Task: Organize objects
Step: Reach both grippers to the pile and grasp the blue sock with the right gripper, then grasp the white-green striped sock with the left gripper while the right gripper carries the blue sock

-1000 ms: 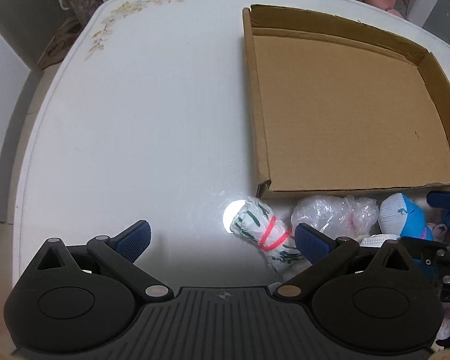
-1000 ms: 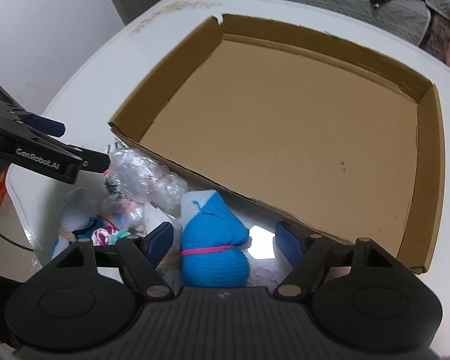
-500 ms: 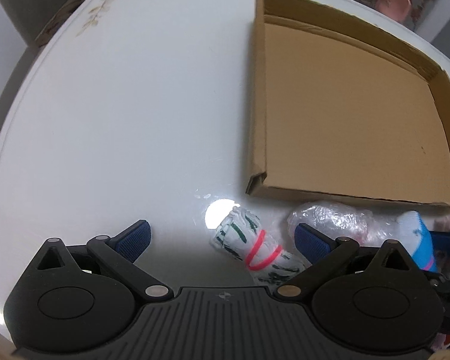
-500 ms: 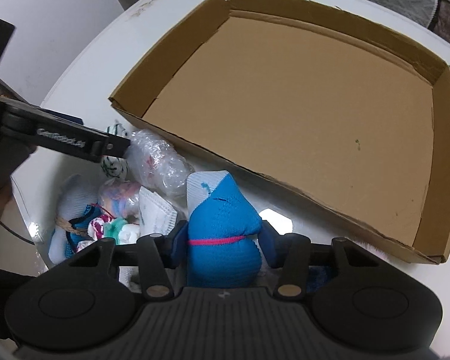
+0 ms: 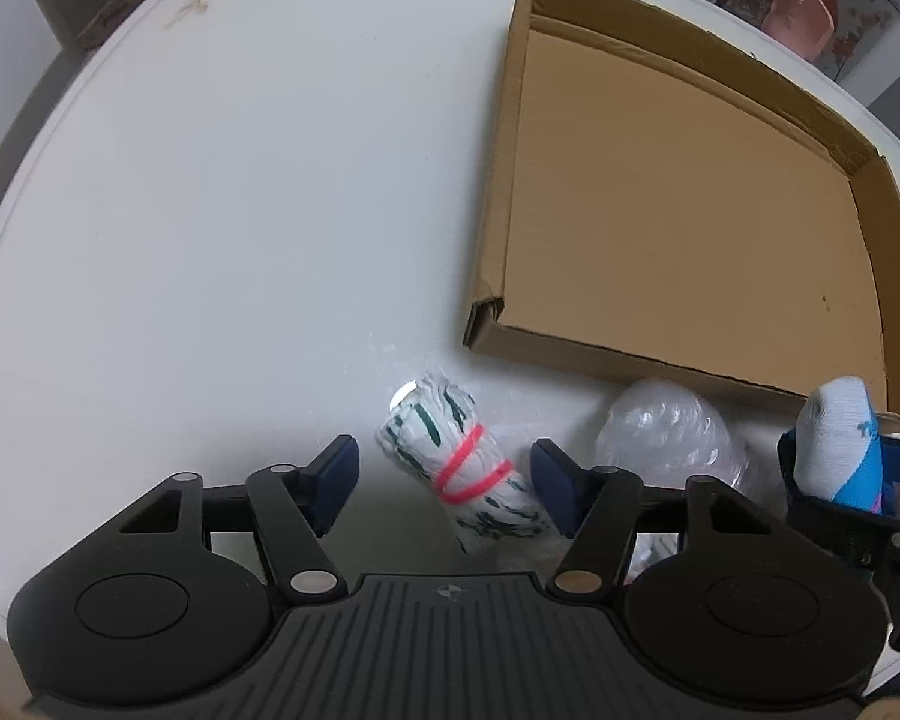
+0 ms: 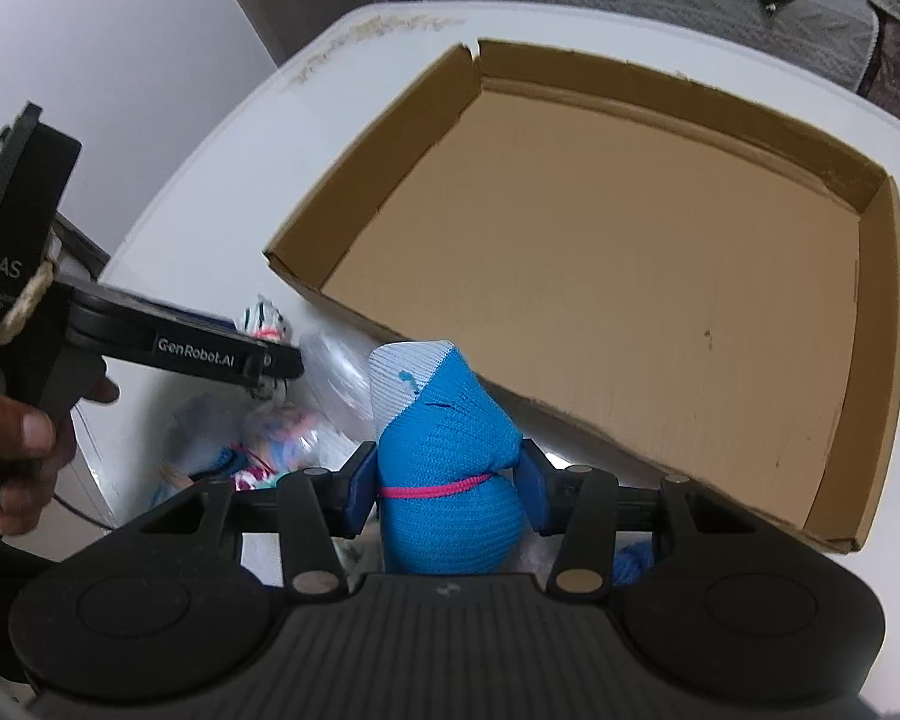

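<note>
Right claw (image 6: 444,483) is clamped on one blue sock bundle (image 6: 447,462) (pink band), held just off the one cardboard box (image 6: 678,276). Left claw (image 5: 444,480) sits apart around one white-green sock roll (image 5: 468,468) on the counter (image 5: 240,210), one plastic bag (image 5: 666,438) beside it.

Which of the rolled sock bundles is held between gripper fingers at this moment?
The blue sock bundle, clamped by the right gripper. The white green-striped bundle merely lies between the open left gripper.

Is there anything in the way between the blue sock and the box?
Only the box's own near wall. The right gripper is shut on the blue sock, right in front of that low cardboard edge. The box floor beyond looks bare, so lifting over the wall should do.
</note>
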Demonstrator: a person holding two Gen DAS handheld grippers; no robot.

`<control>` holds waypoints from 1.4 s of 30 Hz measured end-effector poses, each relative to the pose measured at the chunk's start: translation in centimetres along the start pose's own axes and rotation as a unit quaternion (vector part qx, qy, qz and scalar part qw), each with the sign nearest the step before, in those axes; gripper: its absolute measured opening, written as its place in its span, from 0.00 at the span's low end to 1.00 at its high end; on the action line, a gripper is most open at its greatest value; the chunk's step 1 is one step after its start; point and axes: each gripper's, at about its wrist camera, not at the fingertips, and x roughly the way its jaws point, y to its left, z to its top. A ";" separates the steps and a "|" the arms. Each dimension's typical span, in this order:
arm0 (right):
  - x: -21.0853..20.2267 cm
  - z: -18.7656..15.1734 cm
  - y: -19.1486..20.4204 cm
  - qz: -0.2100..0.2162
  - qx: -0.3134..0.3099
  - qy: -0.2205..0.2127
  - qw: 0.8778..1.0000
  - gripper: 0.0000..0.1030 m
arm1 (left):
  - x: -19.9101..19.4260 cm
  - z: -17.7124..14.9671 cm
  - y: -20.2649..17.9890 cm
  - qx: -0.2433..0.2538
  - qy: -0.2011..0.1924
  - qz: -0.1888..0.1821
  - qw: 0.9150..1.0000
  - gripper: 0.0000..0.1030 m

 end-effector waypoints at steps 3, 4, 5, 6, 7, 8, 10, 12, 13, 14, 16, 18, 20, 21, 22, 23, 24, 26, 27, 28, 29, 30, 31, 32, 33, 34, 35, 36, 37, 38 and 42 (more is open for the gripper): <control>-0.1 0.4 -0.1 0.001 0.000 -0.005 1.000 0.43 | -0.1 0.3 -0.6 0.005 -0.002 0.002 1.000 0.66; -0.1 0.5 -0.1 0.002 -0.001 -0.007 1.000 0.43 | 0.0 0.4 -0.8 0.007 -0.004 0.003 1.000 0.62; -0.3 0.5 -0.1 0.003 -0.002 -0.009 1.000 0.43 | -0.1 0.4 -0.9 0.008 -0.007 0.005 1.000 0.54; -0.3 0.6 0.0 0.004 -0.003 -0.011 1.000 0.43 | -0.1 0.6 -1.1 0.014 -0.009 0.004 1.000 0.51; -0.4 0.7 0.0 0.005 -0.004 -0.012 1.000 0.43 | 0.0 0.6 -1.4 0.017 -0.010 -0.001 1.000 0.49; -0.5 0.7 0.0 0.005 -0.004 -0.013 1.000 0.43 | 0.0 0.5 -1.5 0.019 -0.013 -0.004 1.000 0.45; -1.2 0.5 0.1 0.007 -0.004 -0.019 1.000 0.43 | 0.0 0.5 -2.0 0.025 -0.016 -0.013 0.999 0.35; -1.4 0.6 -0.1 0.010 -0.002 -0.025 1.000 0.43 | -0.2 0.2 -2.2 0.031 -0.017 -0.013 0.999 0.35; -1.6 0.7 -0.2 0.012 -0.001 -0.027 1.000 0.43 | -0.3 0.1 -2.4 0.038 -0.021 -0.007 0.999 0.34; -1.8 0.8 -0.4 0.013 0.000 -0.029 0.999 0.43 | -0.5 0.0 -2.4 0.043 -0.025 -0.005 0.999 0.34; -2.2 0.8 -0.5 0.014 0.003 -0.035 0.999 0.43 | -0.8 0.2 -2.1 0.042 -0.031 -0.007 0.999 0.34; -2.5 0.9 -0.5 0.015 0.004 -0.041 0.999 0.43 | -1.4 0.4 -1.7 0.040 -0.037 -0.006 0.999 0.34; -2.8 1.0 -0.6 0.018 0.006 -0.046 0.999 0.43 | -2.4 0.3 -1.1 0.035 -0.046 -0.002 0.998 0.34; -3.0 1.0 -0.7 0.018 0.007 -0.048 0.999 0.43 | -2.8 0.4 -0.9 0.036 -0.051 -0.001 0.998 0.34; -3.1 1.0 -0.8 0.019 0.009 -0.051 0.998 0.43 | -3.7 0.2 -0.8 0.040 -0.061 0.007 0.997 0.34; -3.3 1.1 -0.8 0.019 0.010 -0.054 0.998 0.43 | -4.3 0.2 -0.8 0.047 -0.071 0.013 0.996 0.34; -3.4 1.1 -0.8 0.020 0.011 -0.056 0.998 0.43 | -4.9 0.3 -1.0 0.060 -0.082 0.018 0.995 0.34; -3.9 1.2 -0.8 0.021 0.012 -0.066 0.998 0.43 | -6.8 -0.1 -1.4 0.090 -0.120 0.025 0.988 0.34; -4.3 1.2 -0.8 0.024 0.013 -0.072 0.997 0.43 | -7.9 -0.3 -1.5 0.099 -0.135 0.020 0.986 0.34; -4.4 1.3 -0.9 0.026 0.014 -0.078 0.997 0.43 | -8.7 -0.1 -1.9 0.108 -0.149 0.013 0.983 0.34; -4.7 1.4 -1.0 0.027 0.017 -0.085 0.996 0.43 | -8.8 0.2 -3.0 0.120 -0.162 0.009 0.979 0.34; -4.9 1.4 -1.1 0.027 0.020 -0.091 0.995 0.43 | -9.5 0.0 -3.6 0.138 -0.178 0.007 0.974 0.34; -5.2 1.5 -1.3 0.028 0.025 -0.096 0.995 0.43 | -10.4 -0.5 -4.1 0.154 -0.194 0.005 0.969 0.34; -5.4 1.6 -1.6 0.029 0.030 -0.101 0.994 0.43 | -10.6 -0.4 -4.8 0.166 -0.206 0.004 0.964 0.34; -5.5 1.6 -1.7 0.030 0.032 -0.106 0.993 0.43 | -10.8 -0.1 -5.5 0.175 -0.215 0.003 0.961 0.34; -5.8 1.7 -2.0 0.031 0.036 -0.111 0.993 0.43 | -11.0 0.2 -6.0 0.186 -0.224 0.001 0.957 0.34; -6.1 1.7 -2.2 0.033 0.040 -0.118 0.992 0.43 | -11.3 0.2 -6.7 0.198 -0.233 -0.001 0.952 0.34; -6.3 1.7 -2.4 0.034 0.037 -0.125 0.991 0.43 | -11.4 0.2 -7.4 0.211 -0.243 -0.003 0.947 0.34; -6.7 1.9 -2.6 0.033 0.039 -0.133 0.990 0.43 | -10.8 0.8 -8.5 0.226 -0.253 0.000 0.941 0.34; -7.1 2.0 -3.0 0.034 0.041 -0.143 0.988 0.43 | -10.4 1.4 -9.5 0.241 -0.263 0.006 0.934 0.34; -9.0 3.5 -5.0 0.035 0.047 -0.184 0.981 0.43 | -11.5 3.1 -11.2 0.274 -0.283 0.005 0.919 0.34</control>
